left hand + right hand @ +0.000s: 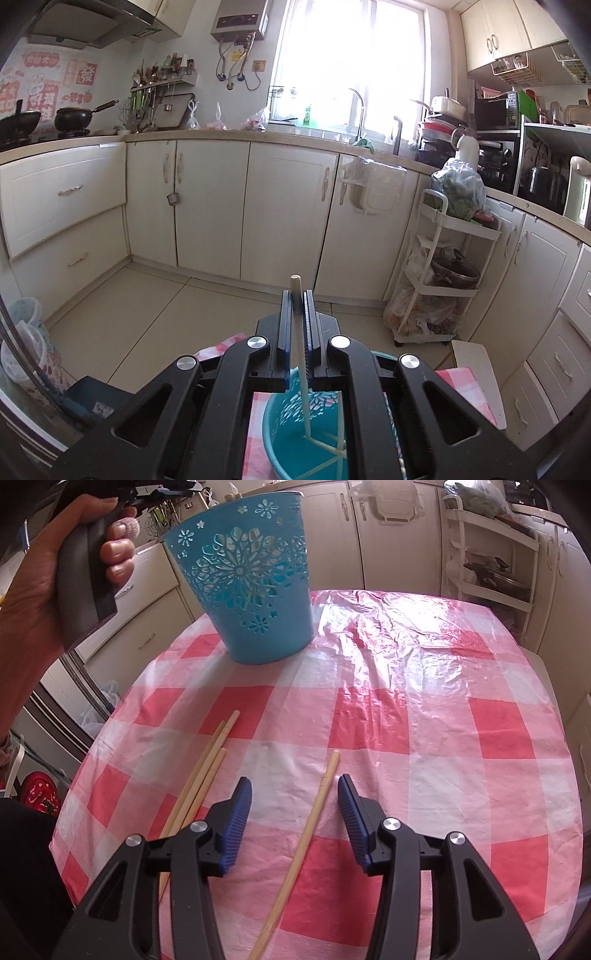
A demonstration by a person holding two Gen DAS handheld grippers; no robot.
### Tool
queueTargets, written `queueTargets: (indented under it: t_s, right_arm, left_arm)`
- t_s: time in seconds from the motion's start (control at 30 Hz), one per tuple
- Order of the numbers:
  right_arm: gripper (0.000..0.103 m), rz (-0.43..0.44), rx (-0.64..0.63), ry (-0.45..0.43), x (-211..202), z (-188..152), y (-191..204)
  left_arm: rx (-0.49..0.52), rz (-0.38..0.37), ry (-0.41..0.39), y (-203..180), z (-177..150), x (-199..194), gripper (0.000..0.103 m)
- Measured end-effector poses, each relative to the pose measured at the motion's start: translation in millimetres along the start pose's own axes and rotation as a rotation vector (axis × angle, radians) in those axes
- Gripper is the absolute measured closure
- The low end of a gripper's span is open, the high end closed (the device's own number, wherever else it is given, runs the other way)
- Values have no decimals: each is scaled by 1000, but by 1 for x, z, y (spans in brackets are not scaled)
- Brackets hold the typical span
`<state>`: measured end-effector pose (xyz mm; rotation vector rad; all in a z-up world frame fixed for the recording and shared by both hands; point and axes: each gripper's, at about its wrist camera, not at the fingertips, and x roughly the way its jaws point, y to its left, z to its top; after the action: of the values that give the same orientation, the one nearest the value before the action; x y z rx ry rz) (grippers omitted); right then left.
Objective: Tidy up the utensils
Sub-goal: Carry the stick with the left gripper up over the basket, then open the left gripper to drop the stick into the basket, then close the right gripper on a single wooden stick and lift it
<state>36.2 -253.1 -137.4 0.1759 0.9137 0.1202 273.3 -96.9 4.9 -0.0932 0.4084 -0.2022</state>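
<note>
My left gripper is shut on a pale chopstick, held upright with its lower end inside the blue cut-out bucket, where other chopsticks lie. In the right wrist view the bucket stands at the far left of the checked table, with the left hand above it. My right gripper is open and low over the table, its fingers either side of a single chopstick. Three more chopsticks lie together just left of it.
The table carries a pink and white checked cloth under clear plastic. A white tiered cart stands by the cabinets past the table. Kitchen counters and cupboards ring the room.
</note>
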Motion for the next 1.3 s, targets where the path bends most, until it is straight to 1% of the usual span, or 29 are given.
queueTargets:
  t_s: [0.07,0.13,0.17,0.2,0.23,0.27,0.3,0.43,0.5,0.63,0.73,0.8,0.83,0.87,0.93,1.0,1.13,1.23,1.3]
  right_arm:
    - [55,0,1,0,0,0,0]
    - [55,1,1,0,0,0,1]
    - [55,1,1,0,0,0,1]
    - [55,0,0,0,0,0,1]
    - [55,0,0,0,0,0,1]
    - [54,2,0,0,0,0,1]
    - [54,5,1,-1,0,0,1]
    - [54,16,21,-6,-3,-2,-3]
    - [54,11,35,-10,-4,-2,-4]
    - [62,-45,34,-9,-5,-4,-1]
    - [66,-94,15,-4,-6,-6,4]
    - [71,-145,-13,1,-5,-6,9]
    - [76,-165,-24,2,-4,-5,11]
    - [89,-168,-33,3,-4,-5,12]
    - [95,-169,-74,13,-4,-6,15]
    - [95,-163,-99,32,-5,-7,16]
    - [94,-145,-76,75,-4,-3,10]
    - [94,-154,-76,70,-4,-4,11]
    - [95,-142,-58,64,-5,-4,10]
  left_arm:
    - [15,-8,29,2,-6,-7,97]
    - [25,-15,54,6,-12,-18,92]
    - [30,-18,67,8,-16,-25,85]
    - [34,-17,77,12,-19,-33,74]
    - [36,-12,81,15,-24,-43,69]
    - [37,-7,82,19,-29,-54,58]
    - [37,-2,85,24,-35,-65,52]
    - [16,12,115,44,-60,-97,40]
    - [-9,21,140,55,-73,-104,32]
    - [-85,38,223,78,-90,-96,32]
    - [-92,62,236,86,-91,-93,32]
    - [-88,56,238,88,-91,-95,32]
    - [-81,51,241,88,-91,-95,32]
    - [-71,50,244,88,-92,-96,32]
    - [-59,50,251,85,-92,-96,32]
    - [-52,43,261,83,-90,-95,32]
    - [-46,40,264,81,-88,-96,31]
    - [-41,39,266,77,-88,-94,30]
    - [-32,39,265,75,-88,-94,30]
